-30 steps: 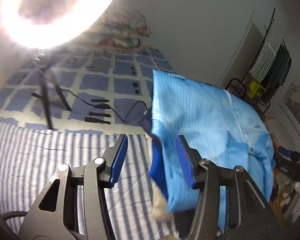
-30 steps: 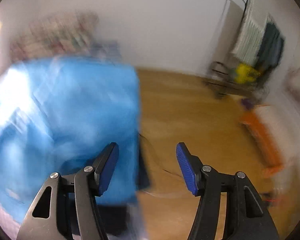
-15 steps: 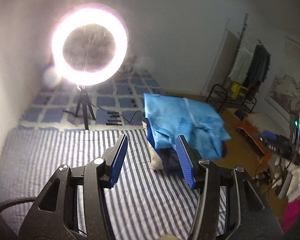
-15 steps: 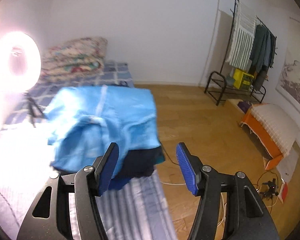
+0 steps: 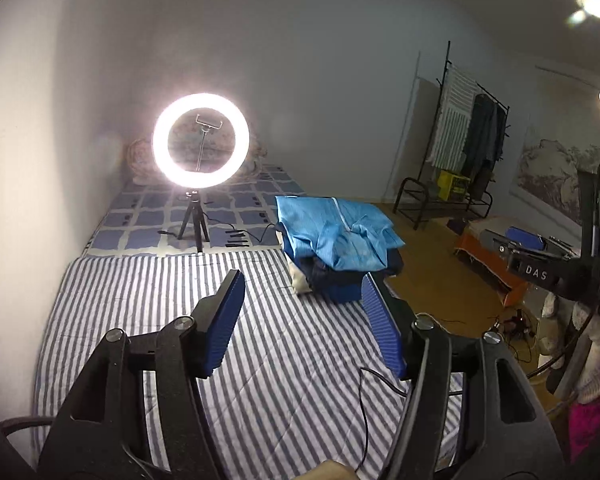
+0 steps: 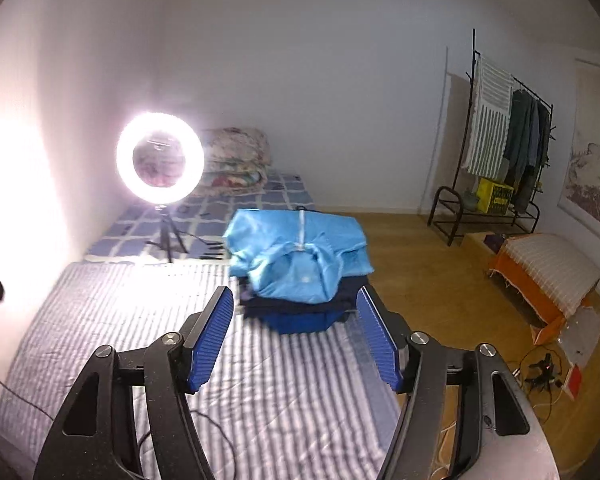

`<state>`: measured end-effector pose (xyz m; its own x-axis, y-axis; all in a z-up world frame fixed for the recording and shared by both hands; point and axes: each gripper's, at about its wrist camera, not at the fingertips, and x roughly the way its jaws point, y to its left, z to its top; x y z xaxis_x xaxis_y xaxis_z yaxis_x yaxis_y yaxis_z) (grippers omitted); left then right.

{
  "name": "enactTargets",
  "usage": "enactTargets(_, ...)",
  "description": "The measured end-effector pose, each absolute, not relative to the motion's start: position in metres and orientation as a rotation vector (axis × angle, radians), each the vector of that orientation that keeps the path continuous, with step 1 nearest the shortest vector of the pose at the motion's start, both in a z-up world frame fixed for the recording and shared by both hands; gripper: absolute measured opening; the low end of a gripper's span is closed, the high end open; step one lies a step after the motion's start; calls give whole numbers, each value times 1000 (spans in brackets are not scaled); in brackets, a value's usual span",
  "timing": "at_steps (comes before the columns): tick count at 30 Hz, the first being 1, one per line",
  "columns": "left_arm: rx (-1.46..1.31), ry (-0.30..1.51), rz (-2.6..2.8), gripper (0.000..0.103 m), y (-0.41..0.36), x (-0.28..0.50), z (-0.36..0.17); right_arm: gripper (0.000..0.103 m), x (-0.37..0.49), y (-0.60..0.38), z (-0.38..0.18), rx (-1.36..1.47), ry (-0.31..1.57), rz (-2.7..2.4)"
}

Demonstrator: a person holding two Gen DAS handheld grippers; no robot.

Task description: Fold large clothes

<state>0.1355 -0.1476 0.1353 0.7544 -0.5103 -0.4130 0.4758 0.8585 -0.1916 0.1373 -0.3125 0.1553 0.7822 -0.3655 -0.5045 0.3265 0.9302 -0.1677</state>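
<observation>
The light blue garment [image 6: 296, 258] lies folded on top of a small stack of dark clothes [image 6: 300, 314], which sits at the right-hand edge of the striped bed [image 6: 140, 320], at about 12 o'clock from the right gripper [image 6: 296, 334] and about 1 o'clock from the left gripper [image 5: 304, 324]. Its top layer looks bunched and slightly rumpled rather than flat, with a pale strip running down the middle. Judging from this, the fold and the placing on the pile seem done; what may remain is a little smoothing, or picking up another piece, though no unfolded clothing shows on the bed in either view.

Both grippers hang above the bed with their blue pads spread wide and nothing between them, well apart from the stack.

For room to move: the striped sheet between the grippers and the stack is bare, apart from a thin cable [image 5: 364, 392] near the left gripper at 5 o'clock. The stack overhangs close to the bed's right edge, with wooden floor [image 6: 420, 280] beyond at 2 o'clock, so a push from the left could tip it off. A ring light [image 6: 160, 158] on a small tripod stands on the checked bedding at 10 to 11 o'clock, with its leads trailing toward the stack; a sweep that way could snag them.
</observation>
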Motion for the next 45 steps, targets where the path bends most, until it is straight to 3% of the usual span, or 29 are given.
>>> enactTargets(10, -37, 427, -482, 71, -130, 81, 115, 68, 84, -279, 130, -47, 494, -374)
enactTargets(17, -15, 406, -479, 94, -135, 66, 95, 69, 68, -280, 101, -26, 513, -383)
enactTargets(20, 17, 403, -472, 101, -141, 61, 85, 79, 63, -286, 93, -37, 491, -416)
enactTargets(45, 37, 424, -439, 103, -147, 70, 73, 83, 55, -310, 74, 64, 484, -487)
